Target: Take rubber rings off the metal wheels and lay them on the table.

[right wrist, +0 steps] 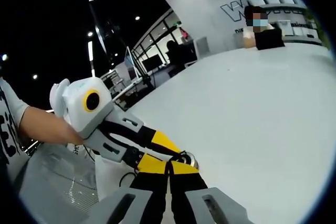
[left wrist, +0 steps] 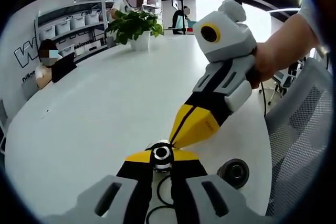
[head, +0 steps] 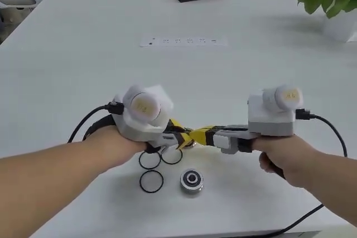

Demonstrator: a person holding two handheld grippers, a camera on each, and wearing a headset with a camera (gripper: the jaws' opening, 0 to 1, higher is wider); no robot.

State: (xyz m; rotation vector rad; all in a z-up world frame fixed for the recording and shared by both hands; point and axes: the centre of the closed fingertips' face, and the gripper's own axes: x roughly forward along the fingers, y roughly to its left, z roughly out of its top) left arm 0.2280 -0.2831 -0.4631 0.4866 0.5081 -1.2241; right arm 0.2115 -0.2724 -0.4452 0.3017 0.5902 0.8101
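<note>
Metal wheel (left wrist: 161,152) is clamped in left gripper (left wrist: 163,157) near front edge of table (head: 83,54) | right gripper (right wrist: 169,164) is held closed, tips touching wheel's rim from opposite.

Wheel (left wrist: 161,153) shiny metal; rings (head: 140,182) matt black rubber; table (head: 83,54) smooth matt white.

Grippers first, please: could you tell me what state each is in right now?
Left gripper: closed on the metal wheel.
Right gripper: closed at the wheel; holding anything cannot be told.

Head view above table (head: 83,54), gripper views low, close, facing each other
</note>
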